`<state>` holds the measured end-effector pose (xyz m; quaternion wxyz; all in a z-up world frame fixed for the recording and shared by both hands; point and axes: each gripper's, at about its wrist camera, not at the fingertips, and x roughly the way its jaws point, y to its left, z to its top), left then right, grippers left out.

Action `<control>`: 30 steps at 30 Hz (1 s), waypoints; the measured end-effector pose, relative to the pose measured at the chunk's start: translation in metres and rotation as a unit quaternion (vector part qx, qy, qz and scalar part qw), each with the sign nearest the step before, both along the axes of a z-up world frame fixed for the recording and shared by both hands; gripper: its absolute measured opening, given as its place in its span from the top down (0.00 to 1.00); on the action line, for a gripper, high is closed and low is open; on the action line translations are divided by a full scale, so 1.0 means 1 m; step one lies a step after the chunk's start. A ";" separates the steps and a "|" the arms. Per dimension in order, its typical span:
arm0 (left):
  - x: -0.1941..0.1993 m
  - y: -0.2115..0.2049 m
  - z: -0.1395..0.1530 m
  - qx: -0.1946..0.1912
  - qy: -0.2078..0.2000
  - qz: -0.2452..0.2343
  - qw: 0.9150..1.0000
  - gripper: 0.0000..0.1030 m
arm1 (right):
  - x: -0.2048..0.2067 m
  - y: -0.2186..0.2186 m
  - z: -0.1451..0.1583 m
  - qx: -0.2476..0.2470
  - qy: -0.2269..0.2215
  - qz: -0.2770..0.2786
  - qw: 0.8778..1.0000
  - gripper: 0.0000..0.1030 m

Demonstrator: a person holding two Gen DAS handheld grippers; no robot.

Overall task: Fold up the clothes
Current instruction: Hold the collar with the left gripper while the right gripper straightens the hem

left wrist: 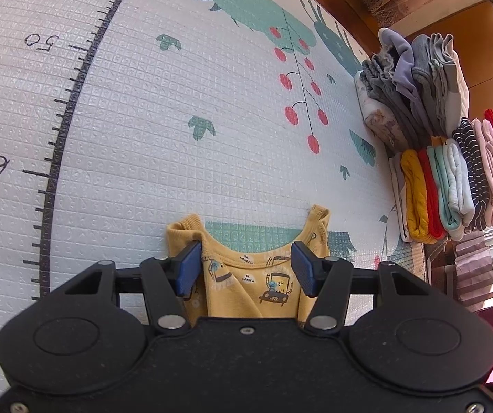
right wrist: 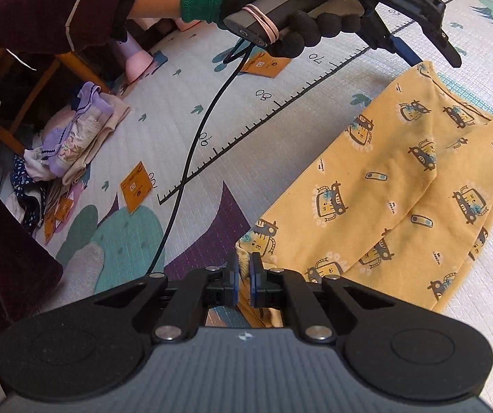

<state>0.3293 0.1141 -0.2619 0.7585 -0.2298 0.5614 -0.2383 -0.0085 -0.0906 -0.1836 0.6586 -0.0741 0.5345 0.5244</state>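
Yellow cotton sleeveless top with car print [right wrist: 401, 186] flat on padded play mat [left wrist: 143, 137], one side flap turned in; fold judged partly done. Right gripper [right wrist: 244, 275] pressed together, pinching hem corner. Left gripper [left wrist: 244, 266] spread over neckline, gripping nothing. Black cable [right wrist: 195, 144] trails just beside garment, possible snag. Orange cards [right wrist: 136, 191] and loose unfolded clothes heap [right wrist: 71, 144] nearer person. Far: folded clothes stacks [left wrist: 453, 158] at mat edge.
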 end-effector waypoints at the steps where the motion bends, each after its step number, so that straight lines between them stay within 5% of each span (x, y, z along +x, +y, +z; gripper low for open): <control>1: 0.000 -0.001 0.000 0.002 -0.001 -0.002 1.000 0.47 | 0.000 0.000 -0.001 -0.001 0.005 0.001 1.000 0.92; 3: 0.000 -0.002 0.001 0.006 -0.001 -0.006 1.000 0.47 | 0.002 -0.001 -0.003 -0.002 0.018 0.002 1.000 0.91; 7: 0.000 -0.004 0.002 0.014 0.000 -0.018 1.000 0.47 | 0.040 -0.033 -0.001 0.040 0.075 -0.100 0.991 0.88; 13: -0.001 -0.006 0.004 0.021 0.003 -0.029 0.999 0.47 | 0.095 -0.060 -0.034 -0.004 0.053 -0.238 0.970 0.82; 17: -0.006 -0.011 0.003 0.025 0.003 -0.050 0.998 0.47 | 0.107 -0.064 -0.048 0.012 0.068 -0.266 0.961 0.76; 23: -0.009 -0.013 0.002 0.026 -0.002 -0.052 0.998 0.47 | 0.114 -0.045 -0.046 0.014 0.052 -0.257 0.965 0.76; 25: -0.009 -0.013 0.002 0.026 -0.002 -0.051 0.998 0.47 | 0.115 -0.041 -0.047 0.015 0.054 -0.262 0.964 0.79; 27: -0.009 -0.013 0.002 0.025 -0.001 -0.050 0.998 0.47 | 0.116 -0.043 -0.048 0.017 0.053 -0.267 0.962 0.98; 30: -0.010 -0.011 0.001 0.023 -0.001 -0.049 0.999 0.47 | 0.121 -0.062 -0.044 0.051 0.079 -0.306 0.947 0.98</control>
